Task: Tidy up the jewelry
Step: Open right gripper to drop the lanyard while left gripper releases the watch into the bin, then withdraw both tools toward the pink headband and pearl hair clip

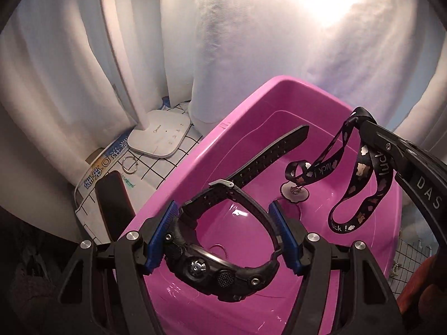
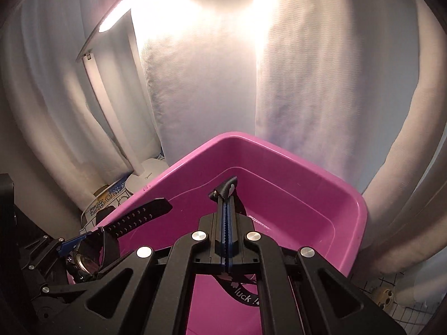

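Black watch (image 1: 223,251) is sitting between the blue pads of the left gripper (image 1: 226,234), held across the loop of its strap, case toward the camera, and hanging over the inside of the pink tub (image 1: 173,189). The jaws are standing fairly wide and are pressing on the strap from both sides. The free strap end is sticking out stiffly up and to the right above the tub floor.

Handling judgement: the case is looking chunky and probably the heavy part, the strap rubbery and springy, so the pads are likely biting well; a hold nearer the case would swing less.

Black lanyard (image 1: 360,181) (printed with "luck!" and small pale shapes) is hanging from the right gripper (image 2: 226,195), whose jaws are fully closed and pinching the ribbon near its top. It is draping in soft loops down into the tub, with a small clear charm (image 1: 293,191) at its lower end seeming to touch the tub floor. Judgement: light, limp, no stiffness at all; it will be trailing and swaying, so pinching the doubled ribbon is the sensible hold.

Outward from the tub: a white lamp base (image 1: 160,136) is standing on the grid-patterned desk (image 1: 167,164) beside the tub, with a thin metal ring (image 1: 130,164) just in front of it and a dark phone-like slab (image 1: 113,203) nearer the camera. Pale curtain (image 1: 251,55) is filling the background
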Demonstrator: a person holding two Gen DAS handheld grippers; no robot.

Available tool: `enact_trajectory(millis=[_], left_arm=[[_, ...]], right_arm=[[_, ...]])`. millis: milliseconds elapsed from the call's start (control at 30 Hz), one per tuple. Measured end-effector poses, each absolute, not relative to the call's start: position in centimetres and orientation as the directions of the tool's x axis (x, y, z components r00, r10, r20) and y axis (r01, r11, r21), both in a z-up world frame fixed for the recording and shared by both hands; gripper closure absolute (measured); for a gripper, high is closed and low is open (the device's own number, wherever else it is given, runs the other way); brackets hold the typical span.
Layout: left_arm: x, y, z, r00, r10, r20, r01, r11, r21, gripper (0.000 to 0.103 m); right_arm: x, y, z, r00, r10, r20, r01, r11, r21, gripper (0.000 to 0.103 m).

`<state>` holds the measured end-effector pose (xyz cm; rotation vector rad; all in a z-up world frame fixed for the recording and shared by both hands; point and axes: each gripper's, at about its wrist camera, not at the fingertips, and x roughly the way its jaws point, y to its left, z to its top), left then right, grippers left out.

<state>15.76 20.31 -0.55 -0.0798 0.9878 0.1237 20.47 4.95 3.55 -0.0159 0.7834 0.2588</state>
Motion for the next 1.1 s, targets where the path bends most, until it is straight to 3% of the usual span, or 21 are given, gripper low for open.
enact_trajectory(millis=[400, 433, 467, 533, 567, 700, 767, 1100], left_arm=[[17.1, 20.8, -3.6, 0.441, 0.052, -0.896, -0.139, 0.99, -0.011, 0.037], [17.2, 20.8, -3.8, 0.434, 0.05, -0.9, -0.137, 0.991, -0.011, 0.037], [17.2, 20.7, -3.9, 0.427, 0.045, -0.903, -0.134, 0.991, -0.014, 0.037], [17.2, 20.7, -4.2, 0.414, 0.044, -0.909, -0.134, 0.991, -0.013, 0.037], [17.2, 20.7, -4.1, 0.418, 0.051, -0.907, -0.136, 0.991, -0.007, 0.035], [16.9, 20.1, -3.1, 0.443, 0.081, -0.893, -0.127, 0.992, 0.027, 0.014], [16.8, 20.0, -2.6, 0.453, 0.084, -0.887, -0.126, 0.992, 0.03, 0.011], [16.3, 19.7, -2.0, 0.474, 0.087, -0.876, -0.12, 0.992, 0.033, 0.011]], right_arm=[[22.6, 4.7, -0.6, 0.534, 0.152, -0.832, -0.177, 0.982, 0.066, 0.101], [22.7, 4.7, -0.8, 0.528, 0.143, -0.837, -0.172, 0.983, 0.06, 0.092], [22.8, 4.8, -0.8, 0.524, 0.138, -0.841, -0.17, 0.984, 0.056, 0.071], [22.7, 4.7, -0.5, 0.54, 0.13, -0.831, -0.165, 0.985, 0.046, 0.047], [22.6, 4.7, -0.2, 0.554, 0.12, -0.824, -0.162, 0.986, 0.035, 0.046], [22.4, 4.4, 0.0, 0.553, 0.113, -0.825, -0.152, 0.988, 0.033, 0.043], [22.2, 4.3, 0.0, 0.551, 0.113, -0.827, -0.148, 0.988, 0.036, 0.043], [21.7, 3.7, 1.3, 0.577, 0.126, -0.807, -0.141, 0.989, 0.053, 0.043]])
